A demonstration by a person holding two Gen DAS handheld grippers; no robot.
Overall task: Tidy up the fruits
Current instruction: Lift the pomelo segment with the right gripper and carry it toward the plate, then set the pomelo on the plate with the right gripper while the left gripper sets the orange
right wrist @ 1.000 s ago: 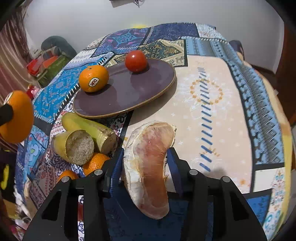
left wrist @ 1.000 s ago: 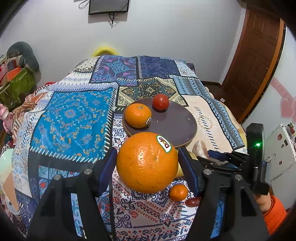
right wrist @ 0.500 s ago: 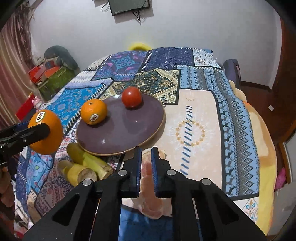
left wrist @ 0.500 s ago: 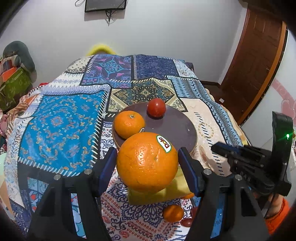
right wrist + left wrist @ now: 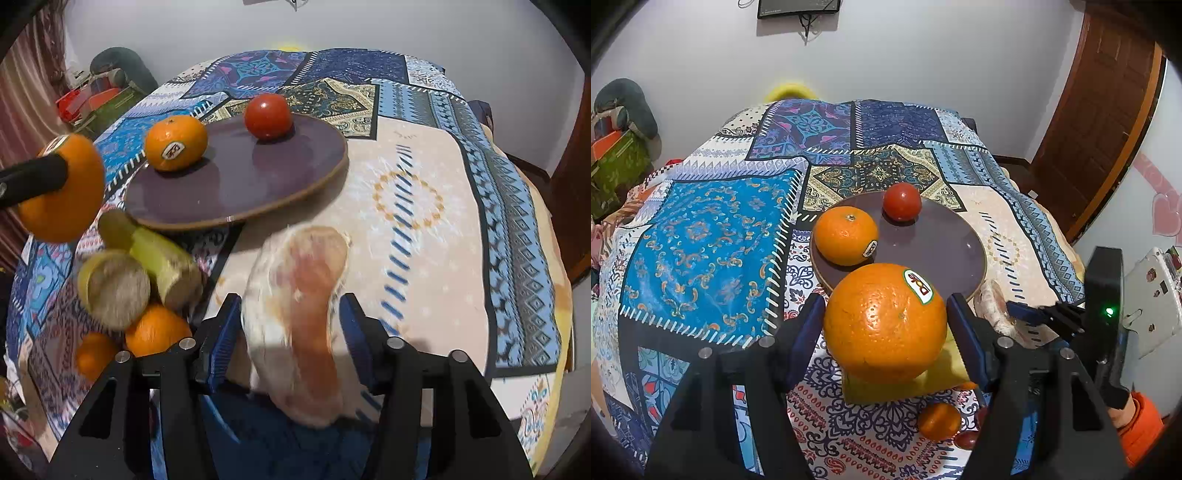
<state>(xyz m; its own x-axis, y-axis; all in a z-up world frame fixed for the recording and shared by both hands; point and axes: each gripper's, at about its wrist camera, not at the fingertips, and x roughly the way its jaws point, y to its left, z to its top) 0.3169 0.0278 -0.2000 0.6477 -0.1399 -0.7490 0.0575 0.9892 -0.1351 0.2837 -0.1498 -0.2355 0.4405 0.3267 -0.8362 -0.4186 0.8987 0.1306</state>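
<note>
My pomelo wedge [image 5: 303,317] lies lengthwise, running near to far on the patchwork bedspread [image 5: 436,177], just near of the plate [image 5: 236,184]. My right claw [image 5: 291,332] has just been opening; its jaws stand apart beside the wedge. My left claw [image 5: 886,325] is clamped on an orange [image 5: 884,323]. White walls surround us.

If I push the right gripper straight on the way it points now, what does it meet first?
Most likely the peeled pomelo segment, already lying between the right gripper's open fingers; beyond that, the patterned cloth. Depth is uncertain.
</note>
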